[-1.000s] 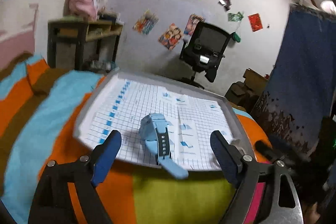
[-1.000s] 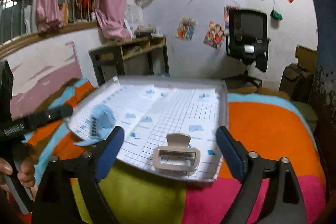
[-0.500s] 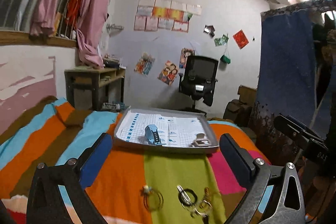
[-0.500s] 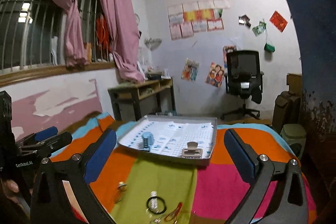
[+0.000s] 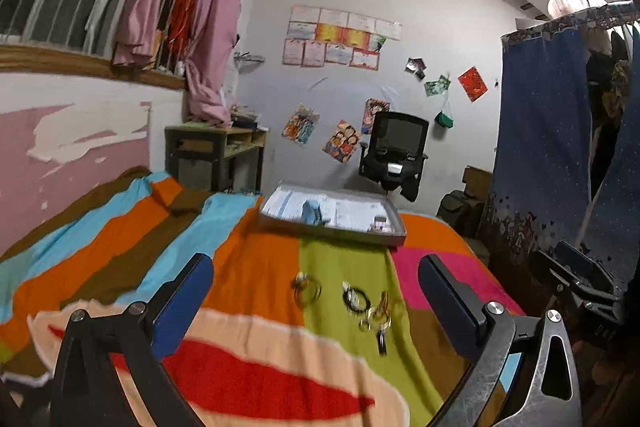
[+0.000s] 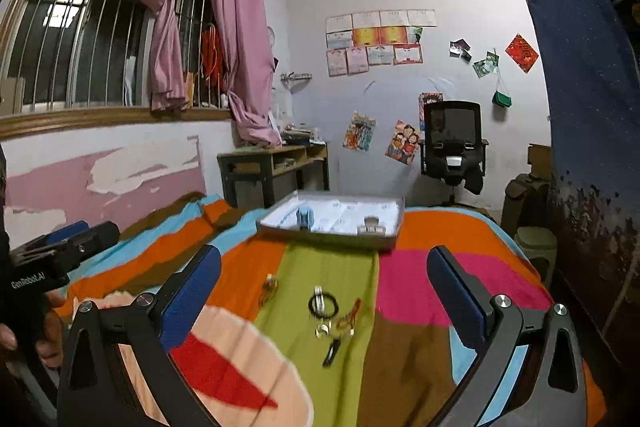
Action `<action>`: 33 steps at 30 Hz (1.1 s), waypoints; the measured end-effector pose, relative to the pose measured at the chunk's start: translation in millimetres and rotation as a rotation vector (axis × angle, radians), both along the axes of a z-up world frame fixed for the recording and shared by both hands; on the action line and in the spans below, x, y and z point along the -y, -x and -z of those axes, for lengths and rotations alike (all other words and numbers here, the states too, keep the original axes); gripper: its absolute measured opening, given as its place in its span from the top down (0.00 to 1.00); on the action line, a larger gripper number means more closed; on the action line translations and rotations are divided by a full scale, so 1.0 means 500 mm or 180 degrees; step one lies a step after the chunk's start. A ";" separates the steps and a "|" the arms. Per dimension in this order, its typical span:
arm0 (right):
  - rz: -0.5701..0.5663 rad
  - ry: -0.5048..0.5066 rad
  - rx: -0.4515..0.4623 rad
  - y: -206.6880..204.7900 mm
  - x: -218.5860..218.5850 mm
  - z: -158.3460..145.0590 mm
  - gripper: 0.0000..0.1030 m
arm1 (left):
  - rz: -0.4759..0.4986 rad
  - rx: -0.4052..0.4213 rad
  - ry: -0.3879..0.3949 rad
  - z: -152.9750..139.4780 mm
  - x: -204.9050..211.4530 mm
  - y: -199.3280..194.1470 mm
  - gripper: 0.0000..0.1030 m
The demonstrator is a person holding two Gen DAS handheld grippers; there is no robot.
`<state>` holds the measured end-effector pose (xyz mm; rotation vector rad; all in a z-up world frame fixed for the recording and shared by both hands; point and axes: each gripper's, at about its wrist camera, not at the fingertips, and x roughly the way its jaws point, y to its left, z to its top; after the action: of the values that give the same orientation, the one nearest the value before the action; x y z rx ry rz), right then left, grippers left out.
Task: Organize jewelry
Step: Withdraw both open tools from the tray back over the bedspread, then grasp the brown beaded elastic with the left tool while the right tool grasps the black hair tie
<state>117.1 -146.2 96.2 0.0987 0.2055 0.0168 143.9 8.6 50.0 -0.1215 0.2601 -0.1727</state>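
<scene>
A grey tray lies at the far end of the striped blanket, holding a light blue watch and a beige hair claw. On the green stripe nearer me lie gold bangles, a black ring-shaped band, gold and red rings and a dark clip. My left gripper and right gripper both stand open and empty, well back from the tray.
The bed's striped blanket fills the foreground. A wooden desk and a black office chair stand by the far wall. A blue curtain hangs at the right. A hand holds the other gripper at the left.
Both grippers have drawn back and up from the tray, leaving the watch and the hair claw in it. The loose jewelry on the blanket has come into view.
</scene>
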 end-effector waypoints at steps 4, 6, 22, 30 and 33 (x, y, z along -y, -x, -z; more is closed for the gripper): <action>0.0052 -0.0007 -0.0094 0.046 -0.008 0.023 0.02 | -0.0050 -0.0057 -0.0071 0.022 -0.008 0.051 0.00; 0.0100 -0.0012 -0.0144 0.066 -0.007 0.035 0.02 | -0.0063 -0.0090 -0.0105 0.032 -0.011 0.072 0.00; 0.0205 -0.0056 -0.0196 0.068 0.037 0.033 0.02 | 0.0039 -0.0372 -0.0269 0.039 0.013 0.054 0.00; 0.0201 0.0046 0.0043 -0.046 0.069 -0.032 0.02 | 0.0084 -0.0431 -0.0213 0.000 0.016 -0.074 0.00; 0.0170 0.0089 0.0093 -0.111 0.074 -0.049 0.02 | 0.0127 -0.0533 -0.0174 0.001 0.013 -0.144 0.00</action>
<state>172.5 -183.5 120.8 0.0761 0.1738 -0.0378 216.0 2.0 49.5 -0.0767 0.4338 -0.1953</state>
